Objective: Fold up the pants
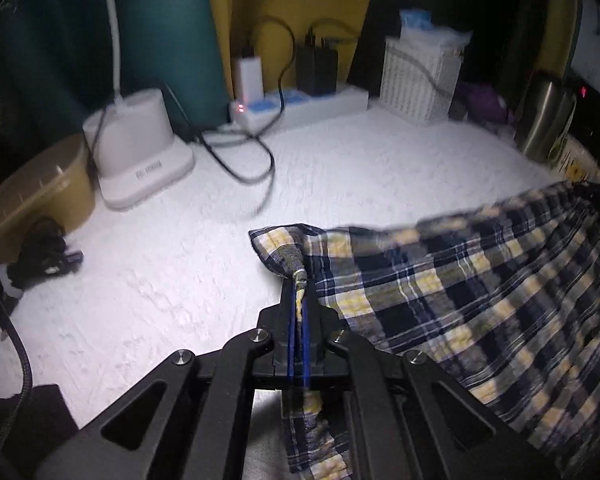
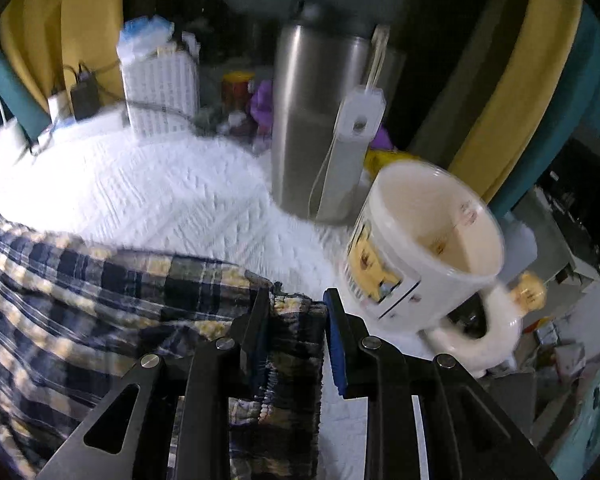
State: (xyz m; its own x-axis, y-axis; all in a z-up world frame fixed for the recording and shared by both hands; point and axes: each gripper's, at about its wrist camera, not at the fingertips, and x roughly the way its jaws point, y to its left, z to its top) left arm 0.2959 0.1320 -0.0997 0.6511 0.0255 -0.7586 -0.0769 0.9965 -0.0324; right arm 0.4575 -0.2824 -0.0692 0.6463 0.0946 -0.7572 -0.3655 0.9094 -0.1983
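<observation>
1. Plaid cotton pants (image 1: 460, 312) lie bunched on the white quilted cover (image 1: 159, 280), spread between your two grippers, so any pull from one side tugs the other.
2. Your left gripper (image 1: 299, 300) has its jaws pressed together on a thin twist of the waistband corner. That pinch is narrow; a hard lift could let the cloth slide out.
3. Your right gripper (image 2: 295, 320) is clamped on a thick wad of gathered fabric, jaws held partly apart by it. The blue pad (image 2: 336, 344) on the mug side looks only lightly seated, so the wad may slip or shed layers as you raise it.
4. Just beside that gripper stands a white mug (image 2: 428, 248), with a steel flask (image 2: 320, 120) behind it. Swinging the cloth that way could topple either one.
5. On the far side, black cables (image 1: 239, 152) trail across the cover near the lamp base (image 1: 139, 148); a dragged hem could snag them.
</observation>
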